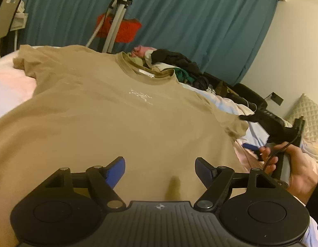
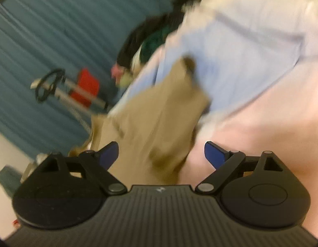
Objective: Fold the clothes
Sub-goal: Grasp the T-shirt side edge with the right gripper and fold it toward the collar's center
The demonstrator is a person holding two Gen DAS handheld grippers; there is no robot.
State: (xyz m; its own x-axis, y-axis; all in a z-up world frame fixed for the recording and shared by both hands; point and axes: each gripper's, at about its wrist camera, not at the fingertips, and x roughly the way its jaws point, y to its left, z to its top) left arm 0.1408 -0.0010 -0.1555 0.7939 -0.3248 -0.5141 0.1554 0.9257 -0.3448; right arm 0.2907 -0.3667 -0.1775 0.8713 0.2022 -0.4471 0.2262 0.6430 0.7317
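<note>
- A tan T-shirt (image 1: 109, 111) is spread flat, front up, on a bed covered with pale pink bedding (image 1: 8, 86).
- A heap of mixed clothes (image 1: 175, 68) is piled past the collar, before a teal curtain (image 1: 189, 20).
- The left tool (image 1: 160, 167) is held with its blue pads wide apart, empty, over the shirt's lower part.
- The right tool (image 2: 161, 154), blurred, is likewise spread open by the sleeve, gripped by a hand (image 1: 290, 162).

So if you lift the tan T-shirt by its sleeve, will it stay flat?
Probably not. The tan T-shirt lies soft and wrinkled on the bed, so it would likely droop and bunch. It looks thin, so probably light. Both the left gripper and right gripper are open.
</note>
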